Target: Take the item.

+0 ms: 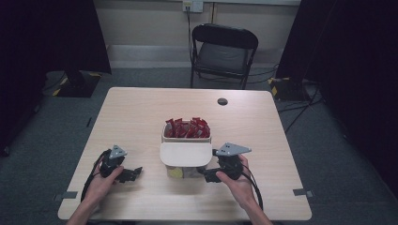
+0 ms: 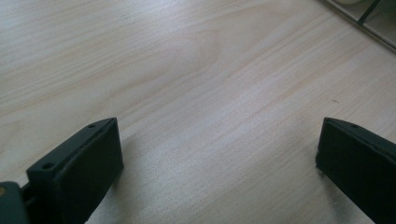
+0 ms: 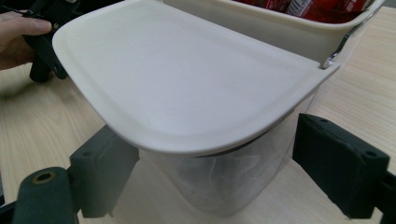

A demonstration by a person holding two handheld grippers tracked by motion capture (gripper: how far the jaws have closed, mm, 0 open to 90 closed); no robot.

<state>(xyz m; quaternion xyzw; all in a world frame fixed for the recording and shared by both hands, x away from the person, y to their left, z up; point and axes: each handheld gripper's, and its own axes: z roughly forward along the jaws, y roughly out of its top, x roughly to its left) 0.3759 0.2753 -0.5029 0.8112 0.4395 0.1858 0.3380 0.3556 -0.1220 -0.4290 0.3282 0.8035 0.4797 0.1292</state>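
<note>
A clear container (image 1: pixel 184 171) stands at the table's middle near the front, with a cream lid (image 1: pixel 185 153) swung flat toward me and several red packets (image 1: pixel 186 127) in the cream tray behind it. My right gripper (image 1: pixel 206 174) is open just right of the container. In the right gripper view its jaws stand apart on either side of the clear container (image 3: pixel 219 186), under the lid (image 3: pixel 187 88), with the red packets (image 3: pixel 317 8) behind. My left gripper (image 1: pixel 133 174) rests low on the wooden table (image 1: pixel 141 117) to the left. That left gripper (image 2: pixel 215 158) is open over bare wood.
A black folding chair (image 1: pixel 223 51) stands beyond the table's far edge. A dark round cable hole (image 1: pixel 222 101) sits in the tabletop at the back right. Grey tape marks (image 1: pixel 302 192) lie near the front corners. Black curtains hang at both sides.
</note>
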